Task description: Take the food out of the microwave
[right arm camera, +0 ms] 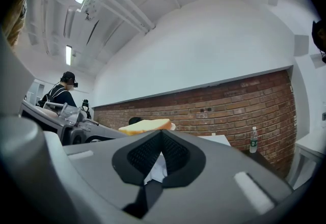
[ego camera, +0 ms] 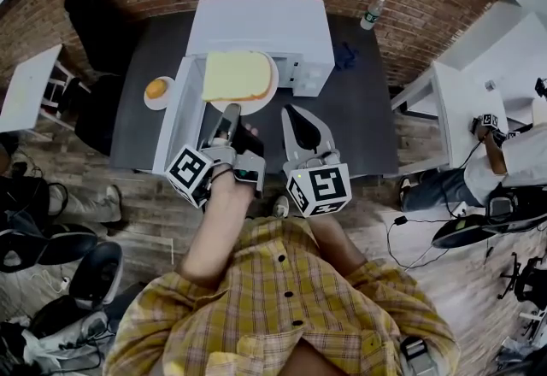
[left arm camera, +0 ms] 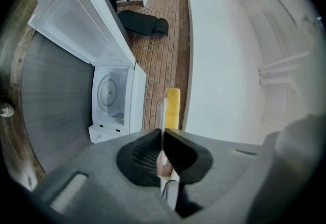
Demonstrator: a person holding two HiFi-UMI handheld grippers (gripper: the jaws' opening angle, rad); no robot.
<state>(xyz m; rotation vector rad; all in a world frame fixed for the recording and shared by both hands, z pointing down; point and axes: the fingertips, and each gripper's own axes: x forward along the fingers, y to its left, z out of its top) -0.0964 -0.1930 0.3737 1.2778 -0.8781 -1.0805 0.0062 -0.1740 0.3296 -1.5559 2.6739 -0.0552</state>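
A white plate (ego camera: 267,97) carrying a yellow slice of bread (ego camera: 235,73) hangs in front of the open white microwave (ego camera: 273,28). My left gripper (ego camera: 229,114) is shut on the plate's near rim. In the left gripper view the plate (left arm camera: 163,111) shows edge-on between the closed jaws of that gripper (left arm camera: 163,134), with the bread (left arm camera: 173,108) beside it and the microwave's cavity (left arm camera: 109,96) behind. My right gripper (ego camera: 292,114) is just right of the plate, shut, with nothing in it. From the right gripper (right arm camera: 162,132) view the bread (right arm camera: 145,126) sits just beyond the jaws.
The microwave door (ego camera: 175,118) swings open to the left over the dark table (ego camera: 359,122). A small dish with orange food (ego camera: 156,91) lies left of the door. A water bottle (ego camera: 370,14) and a blue cloth (ego camera: 344,55) sit at the back right. A person (right arm camera: 62,91) stands far left.
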